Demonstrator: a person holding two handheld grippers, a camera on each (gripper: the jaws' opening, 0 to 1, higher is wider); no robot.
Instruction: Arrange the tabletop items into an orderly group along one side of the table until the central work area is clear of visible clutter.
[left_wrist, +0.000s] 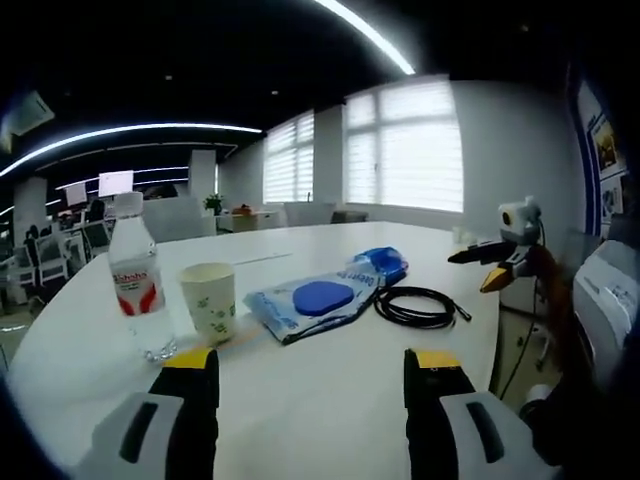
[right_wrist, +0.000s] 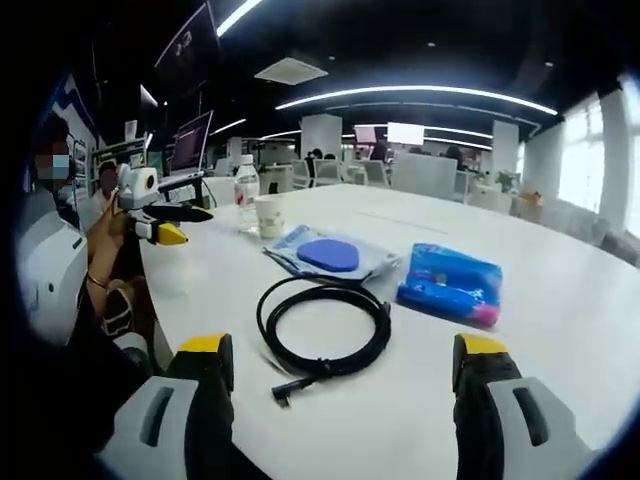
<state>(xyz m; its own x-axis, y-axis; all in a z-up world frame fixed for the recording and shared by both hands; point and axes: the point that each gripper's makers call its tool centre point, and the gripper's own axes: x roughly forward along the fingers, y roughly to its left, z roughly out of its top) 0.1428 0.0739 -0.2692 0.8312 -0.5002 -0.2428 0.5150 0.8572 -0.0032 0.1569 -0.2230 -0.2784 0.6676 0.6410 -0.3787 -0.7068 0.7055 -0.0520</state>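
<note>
The cable is lying coiled on the white table, its plug end trailing toward the right gripper, whose jaws are standing wide apart with nothing between them; beyond the cable, farther from that gripper, a clear pouch holding a flat blue pad is lying with its long axis running toward the cup and the bottle; just right of the cable in the right gripper view, a blue packet is lying slantwise, apart from the coil; the cup is standing upright just beside the bottle, its inside hidden; the bottle is upright with a white cap and red label; in the left gripper view the left gripper is hovering over bare table near the cup, jaws spread apart and gripping nothing, with the pouch between cup and cable; the other gripper is showing beyond the cable at the table's edge; the room is an open office with ceiling light strips, blinds over bright windows, desks and chairs behind; a person is sitting at the table edge.
</note>
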